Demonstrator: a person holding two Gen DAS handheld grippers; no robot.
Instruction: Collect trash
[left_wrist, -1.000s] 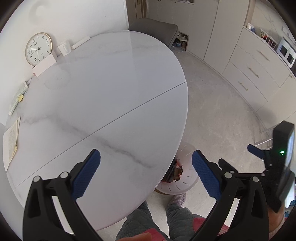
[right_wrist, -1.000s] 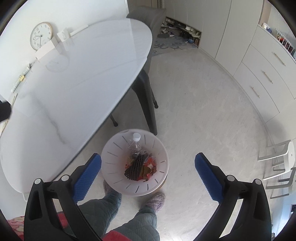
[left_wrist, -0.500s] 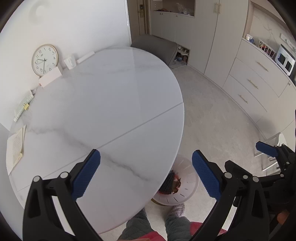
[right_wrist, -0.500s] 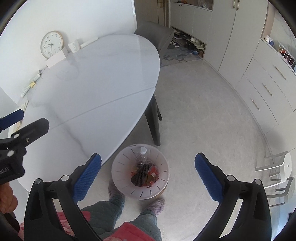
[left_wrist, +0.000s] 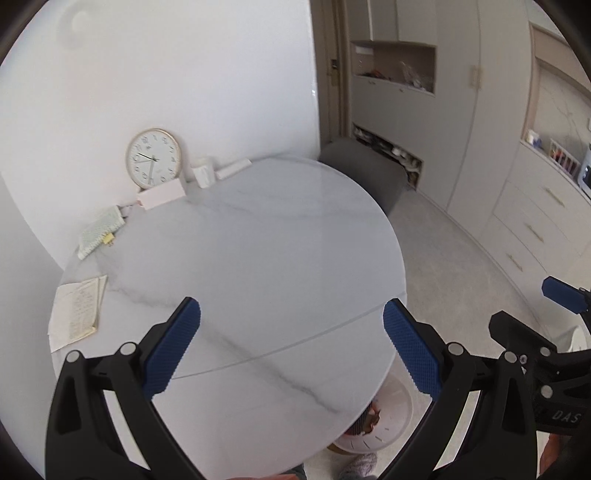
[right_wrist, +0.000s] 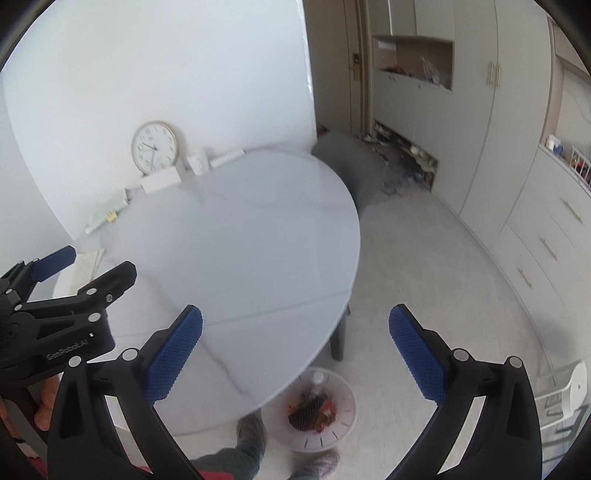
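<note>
A white round trash bin (right_wrist: 334, 421) stands on the floor by the table's near edge, holding a clear bottle (right_wrist: 317, 380), a dark ridged wrapper (right_wrist: 308, 410) and red scraps. In the left wrist view the bin (left_wrist: 388, 424) is half hidden under the table. My left gripper (left_wrist: 291, 347) is open and empty above the white marble table (left_wrist: 240, 266). My right gripper (right_wrist: 295, 354) is open and empty, above the table edge and bin. Each gripper shows at the other view's edge.
At the table's far side by the wall stand a round clock (left_wrist: 153, 158), a pink box (left_wrist: 160, 195), a white cup (left_wrist: 204, 174), a green pad (left_wrist: 99, 236) and papers (left_wrist: 75, 314). A grey chair (left_wrist: 364, 175) stands behind. Cabinets (left_wrist: 535, 221) line the right. My slippered feet (right_wrist: 317, 461) are beside the bin.
Both grippers have tilted up and drawn back: the wall and cabinets now fill the upper view, the bin has slid to the bottom. Both stay open and empty.
</note>
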